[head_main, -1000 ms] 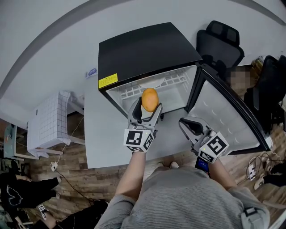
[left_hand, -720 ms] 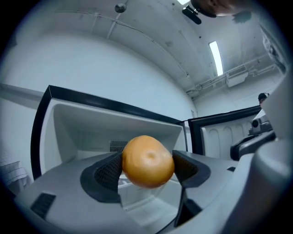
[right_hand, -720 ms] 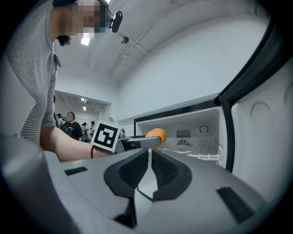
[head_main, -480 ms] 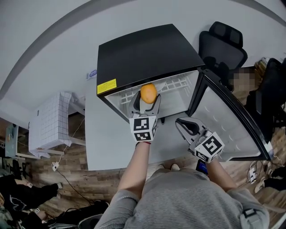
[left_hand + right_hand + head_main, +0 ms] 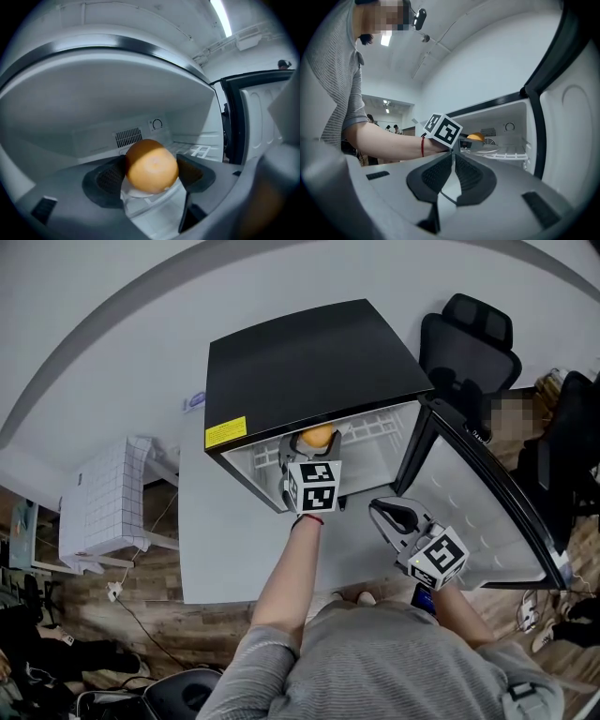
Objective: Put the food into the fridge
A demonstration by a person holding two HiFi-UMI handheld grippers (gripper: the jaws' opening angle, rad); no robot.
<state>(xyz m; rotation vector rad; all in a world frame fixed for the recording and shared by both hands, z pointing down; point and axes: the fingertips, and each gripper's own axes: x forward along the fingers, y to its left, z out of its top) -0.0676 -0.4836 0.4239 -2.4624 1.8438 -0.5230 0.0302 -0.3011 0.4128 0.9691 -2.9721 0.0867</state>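
Orange [image 5: 318, 436] — half-hidden, seemingly inside fridge [image 5: 309, 357]

Head cam steeply down over fridge [image 5: 309, 362]; L/R claw cams close, toward shared fridge interior.

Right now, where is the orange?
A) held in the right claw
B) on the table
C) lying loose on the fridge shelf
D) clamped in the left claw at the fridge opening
D: the left claw grips the orange from both sides inside the open fridge; the right claw is shut, empty.
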